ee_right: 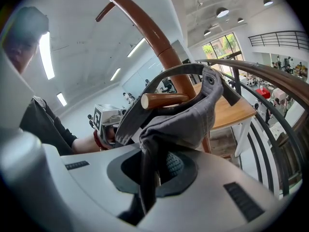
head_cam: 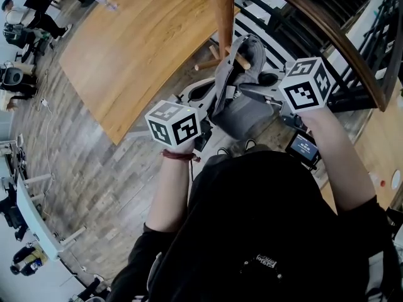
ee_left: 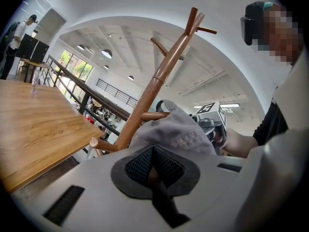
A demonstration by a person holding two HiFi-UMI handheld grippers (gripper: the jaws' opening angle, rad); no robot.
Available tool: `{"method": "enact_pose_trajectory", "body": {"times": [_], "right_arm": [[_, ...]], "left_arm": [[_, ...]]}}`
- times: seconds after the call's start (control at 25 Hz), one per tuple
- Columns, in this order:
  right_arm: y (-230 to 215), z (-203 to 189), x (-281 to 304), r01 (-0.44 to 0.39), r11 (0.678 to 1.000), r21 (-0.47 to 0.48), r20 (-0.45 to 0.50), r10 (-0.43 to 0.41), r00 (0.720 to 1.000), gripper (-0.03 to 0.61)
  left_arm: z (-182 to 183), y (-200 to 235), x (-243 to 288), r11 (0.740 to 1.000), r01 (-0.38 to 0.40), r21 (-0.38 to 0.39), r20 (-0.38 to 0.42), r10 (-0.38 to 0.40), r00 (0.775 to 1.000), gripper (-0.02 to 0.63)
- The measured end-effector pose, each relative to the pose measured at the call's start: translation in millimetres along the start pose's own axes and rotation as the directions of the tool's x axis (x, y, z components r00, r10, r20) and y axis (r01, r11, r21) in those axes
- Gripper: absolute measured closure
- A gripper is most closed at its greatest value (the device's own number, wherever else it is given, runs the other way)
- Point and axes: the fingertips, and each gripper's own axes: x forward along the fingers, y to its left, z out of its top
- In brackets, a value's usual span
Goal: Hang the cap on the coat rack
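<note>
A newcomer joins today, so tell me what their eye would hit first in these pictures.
The grey cap is stretched between the left gripper and the right gripper, both with jaws shut on its fabric, just in front of the person. Right at it rises the wooden coat rack, one peg showing under the arch of the cap's back strap. A large wooden table fills the head view's upper left.

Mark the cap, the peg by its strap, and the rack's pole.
cap (ee_right: pixel 193 122), right gripper view, on the grey crown fabric.
peg (ee_right: pixel 166 99), right gripper view, on the middle of its shaft.
pole (ee_left: pixel 155 87), left gripper view, on the middle of the stem.
</note>
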Motion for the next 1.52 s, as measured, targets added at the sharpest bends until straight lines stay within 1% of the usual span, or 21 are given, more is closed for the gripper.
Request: {"method": "enact_pose_trajectory", "body": {"times": [0.56, 0.76, 0.92, 1.12, 1.2, 1.28, 1.36, 1.44, 1.52], "right_arm": [[-11, -3, 2, -0.011, 1.000, -0.001, 0.001, 0.011, 1.000, 0.551], [-17, -7, 6, -0.014, 1.000, 0.014, -0.005, 0.014, 1.000, 0.551], [-22, -11, 10, 0.007, 1.000, 0.004, 0.003, -0.007, 1.000, 0.551], [-24, -16, 11, -0.015, 1.000, 0.014, 0.002, 0.015, 1.000, 0.551], [-27, -19, 12, -0.028, 1.000, 0.009, 0.012, 0.028, 1.000, 0.551], [-34, -25, 15, -0.042, 0.999, 0.009, 0.032, 0.042, 0.999, 0.551], [-40, -30, 17, -0.047, 0.999, 0.012, 0.058, 0.046, 0.997, 0.551], [-44, -34, 19, -0.037, 0.999, 0.018, 0.085, 0.035, 0.996, 0.551], [-48, -40, 19, -0.019, 0.999, 0.027, 0.109, 0.016, 0.994, 0.551]], "left_arm": [[-5, 5, 7, 1.000, -0.022, -0.009, 0.004, 0.022, 1.000, 0.609], [-13, 7, 10, 0.999, -0.033, -0.015, -0.011, 0.033, 0.999, 0.609], [-17, 9, 9, 0.999, -0.047, -0.027, -0.019, 0.046, 0.999, 0.609], [-23, 12, 9, 0.997, -0.071, -0.036, -0.031, 0.070, 0.997, 0.609], [-26, 15, 10, 0.996, -0.077, -0.041, -0.014, 0.076, 0.997, 0.609], [-30, 19, 10, 0.995, -0.083, -0.050, 0.024, 0.085, 0.996, 0.609], [-37, 26, 8, 0.993, -0.108, -0.056, 0.043, 0.110, 0.993, 0.609], [-43, 28, 5, 0.991, -0.126, -0.053, 0.039, 0.128, 0.991, 0.609], [-50, 28, 3, 0.990, -0.124, -0.063, 0.026, 0.126, 0.992, 0.609]]}}
